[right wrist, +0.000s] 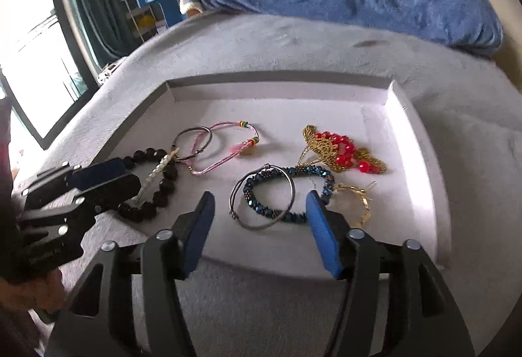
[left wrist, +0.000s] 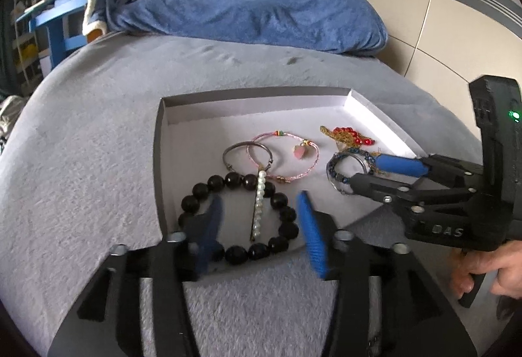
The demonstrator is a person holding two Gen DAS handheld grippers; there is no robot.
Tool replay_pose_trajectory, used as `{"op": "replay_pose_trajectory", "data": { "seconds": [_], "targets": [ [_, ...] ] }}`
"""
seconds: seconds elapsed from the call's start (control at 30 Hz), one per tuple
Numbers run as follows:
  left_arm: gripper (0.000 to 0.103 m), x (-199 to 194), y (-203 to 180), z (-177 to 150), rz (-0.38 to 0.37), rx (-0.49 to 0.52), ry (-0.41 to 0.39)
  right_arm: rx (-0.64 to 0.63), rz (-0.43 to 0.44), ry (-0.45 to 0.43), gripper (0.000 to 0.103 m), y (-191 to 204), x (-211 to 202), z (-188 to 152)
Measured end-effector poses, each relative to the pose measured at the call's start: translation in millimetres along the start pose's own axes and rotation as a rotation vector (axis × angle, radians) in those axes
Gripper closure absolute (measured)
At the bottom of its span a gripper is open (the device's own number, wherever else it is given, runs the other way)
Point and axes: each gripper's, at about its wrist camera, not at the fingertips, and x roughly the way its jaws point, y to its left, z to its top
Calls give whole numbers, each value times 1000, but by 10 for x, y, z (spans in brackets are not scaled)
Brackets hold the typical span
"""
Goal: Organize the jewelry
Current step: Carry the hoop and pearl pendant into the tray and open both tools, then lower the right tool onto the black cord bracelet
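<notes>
Resting on the grey bed [left wrist: 81,135], the shallow tray [left wrist: 261,93] held all the jewelry. Both jaws stood open and empty: left hand-held gripper [left wrist: 261,220] over the black bead bracelet [left wrist: 239,216], right hand-held gripper [right wrist: 259,220] straddling the blue beaded bracelet [right wrist: 287,190]. Closing on single pieces would probably avoid tangles. Lettering on the gripper bodies was only partly legible.

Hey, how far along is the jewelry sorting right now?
Done: every piece in view lies in the white tray, though overlapping. The pearl hair clip lies across the black bead bracelet.

In hand: nothing. The left tool is open over the black bracelet, the right tool open around the blue beaded bracelet.

Left: separating the pieces.
</notes>
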Motion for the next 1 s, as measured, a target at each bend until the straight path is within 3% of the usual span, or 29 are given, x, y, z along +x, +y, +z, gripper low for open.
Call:
{"op": "replay_pose_trajectory", "data": {
  "seconds": [0.17,0.47,0.73,0.9,1.0],
  "targets": [
    [32,-206,-20,-97,-9,20,-48,-50,-2,-66,37,0,-268,-124],
    [23,-485,-114,-347,-16,53,-65,-42,-27,-106,31,-85,-607,-409],
    [23,-601,-258,-603,-70,89,2,41,-51,-63,30,-276,-812,-695],
    [23,-580,-372,-709,-144,109,56,72,-50,-20,30,-294,-866,-917],
    [33,-503,-471,-759,-173,139,104,86,-31,-18,29,-267,-934,-1015]
  ]
}}
